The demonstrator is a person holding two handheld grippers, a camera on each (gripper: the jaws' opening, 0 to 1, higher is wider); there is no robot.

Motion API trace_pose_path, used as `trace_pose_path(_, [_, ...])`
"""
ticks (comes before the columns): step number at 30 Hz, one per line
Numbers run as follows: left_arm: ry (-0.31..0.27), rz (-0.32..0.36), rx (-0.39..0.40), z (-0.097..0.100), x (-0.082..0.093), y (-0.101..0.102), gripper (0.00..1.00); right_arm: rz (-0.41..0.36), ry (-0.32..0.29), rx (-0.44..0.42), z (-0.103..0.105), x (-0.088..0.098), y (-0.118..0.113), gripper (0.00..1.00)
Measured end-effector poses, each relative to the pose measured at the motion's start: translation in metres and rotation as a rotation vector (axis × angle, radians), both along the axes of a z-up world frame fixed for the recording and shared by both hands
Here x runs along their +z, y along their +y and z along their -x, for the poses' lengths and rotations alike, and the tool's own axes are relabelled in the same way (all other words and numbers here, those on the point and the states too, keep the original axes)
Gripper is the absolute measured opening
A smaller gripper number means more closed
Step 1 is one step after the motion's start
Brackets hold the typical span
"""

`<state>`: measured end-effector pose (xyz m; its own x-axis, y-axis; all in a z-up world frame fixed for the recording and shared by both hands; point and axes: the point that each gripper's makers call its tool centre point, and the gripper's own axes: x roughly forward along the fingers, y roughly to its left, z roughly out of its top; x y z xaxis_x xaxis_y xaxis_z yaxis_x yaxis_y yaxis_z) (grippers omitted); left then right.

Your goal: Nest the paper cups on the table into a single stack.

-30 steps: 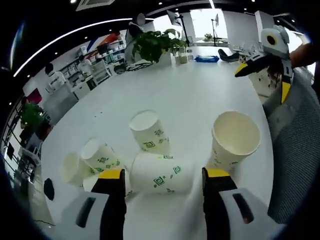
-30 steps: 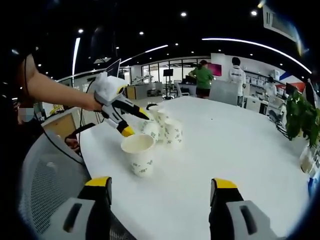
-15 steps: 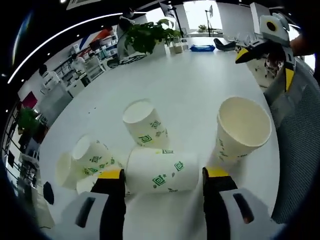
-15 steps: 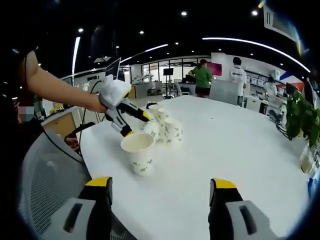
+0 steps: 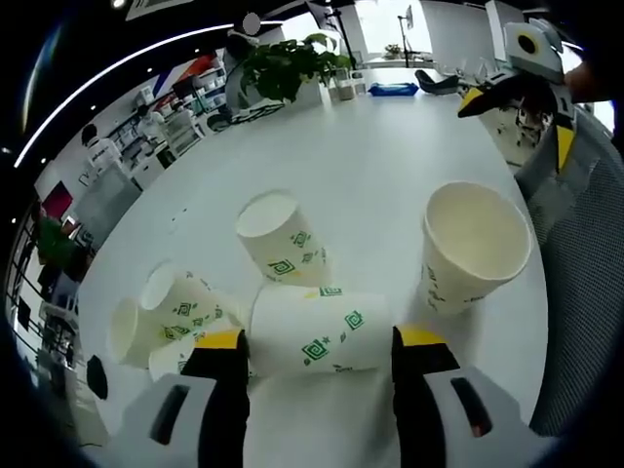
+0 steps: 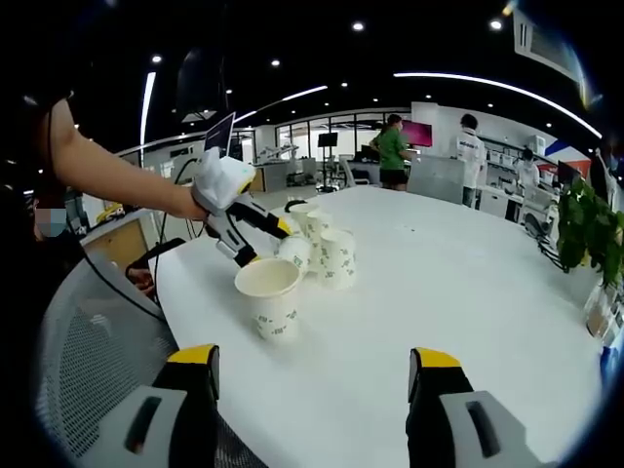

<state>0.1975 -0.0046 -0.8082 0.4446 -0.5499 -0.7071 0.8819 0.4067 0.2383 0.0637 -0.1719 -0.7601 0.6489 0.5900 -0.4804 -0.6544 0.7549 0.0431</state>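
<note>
Jaws of the left gripper (image 5: 317,343) stand apart, straddling a paper cup on its side (image 5: 320,331) on the white table (image 5: 390,166). At 2 o'clock an upright cup (image 5: 474,246) stands; at 11 o'clock another cup (image 5: 280,239) lies tipped, more cups (image 5: 171,312) at 9 o'clock. In the right gripper view, the right gripper (image 6: 312,361) hangs with jaws apart, well short of the cups. A potted plant (image 5: 288,68) sits far off.

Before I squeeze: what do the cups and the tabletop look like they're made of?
Cups: apparently thin paper, matte cream-white with printed green squares and a rolled rim, seen best on the upright cup. Tabletop: smooth white, probably laminate; faint sheen, exact material unclear.
</note>
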Motion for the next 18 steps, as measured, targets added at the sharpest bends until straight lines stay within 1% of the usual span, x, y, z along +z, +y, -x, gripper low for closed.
trace_pose_path(9, [-0.027,0.002,0.002,0.012,0.012,0.007,0.57,-0.005,-0.001,-0.001,0.000,0.001,0.001,0.79])
trace_pose_path(11, [-0.027,0.012,0.007,0.015,0.017,0.008,0.57,-0.010,-0.002,-0.004,0.000,0.002,0.000,0.79])
trace_pose_path(15, [-0.010,0.039,0.018,0.022,0.026,0.010,0.57,-0.024,0.000,-0.010,0.000,0.005,0.001,0.79])
trace_pose_path(18, [0.001,0.045,0.017,0.024,0.027,0.011,0.57,-0.042,0.004,-0.019,0.000,0.008,0.001,0.79])
